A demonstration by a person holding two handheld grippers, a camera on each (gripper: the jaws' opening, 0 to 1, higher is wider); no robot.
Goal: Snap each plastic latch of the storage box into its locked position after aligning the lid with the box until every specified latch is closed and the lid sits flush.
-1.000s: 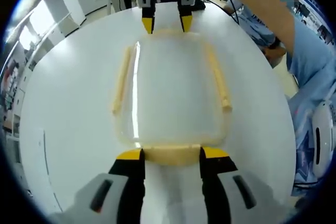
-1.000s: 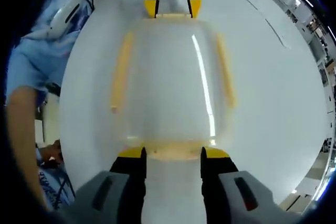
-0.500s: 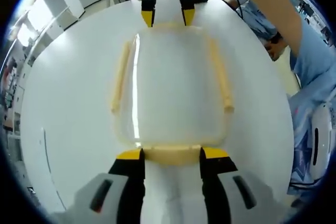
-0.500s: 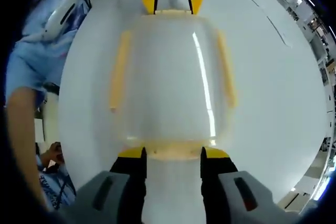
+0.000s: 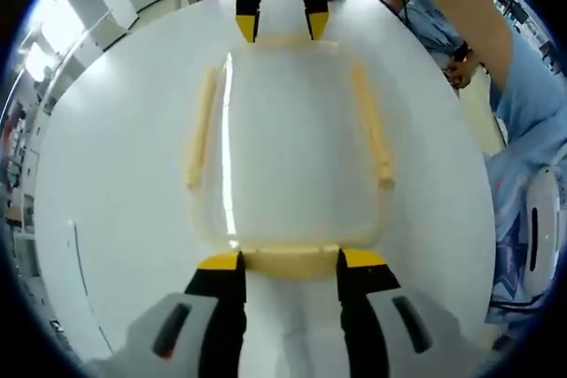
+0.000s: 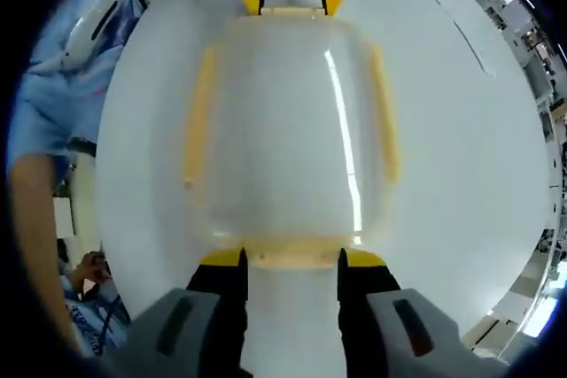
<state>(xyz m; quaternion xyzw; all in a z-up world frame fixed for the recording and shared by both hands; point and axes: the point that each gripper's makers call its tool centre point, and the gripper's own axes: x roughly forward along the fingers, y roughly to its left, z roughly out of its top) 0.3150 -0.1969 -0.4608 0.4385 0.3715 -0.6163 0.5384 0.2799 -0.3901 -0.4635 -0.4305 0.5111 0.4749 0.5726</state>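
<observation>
The left gripper (image 5: 290, 260) has its jaws spread wide, yellow tips at either end of the near end latch (image 5: 290, 262) of the storage box (image 5: 288, 143), gripping nothing. The right gripper (image 6: 291, 259) stands likewise open at the opposite end latch (image 6: 292, 258), its tips flanking it. The clear lid (image 6: 285, 121) lies on the box, yellow side latches (image 5: 372, 130) along both long sides. The box sits mid-counter (image 5: 106, 148). A person's sleeve (image 5: 532, 104) shows beyond the counter's edge.
</observation>
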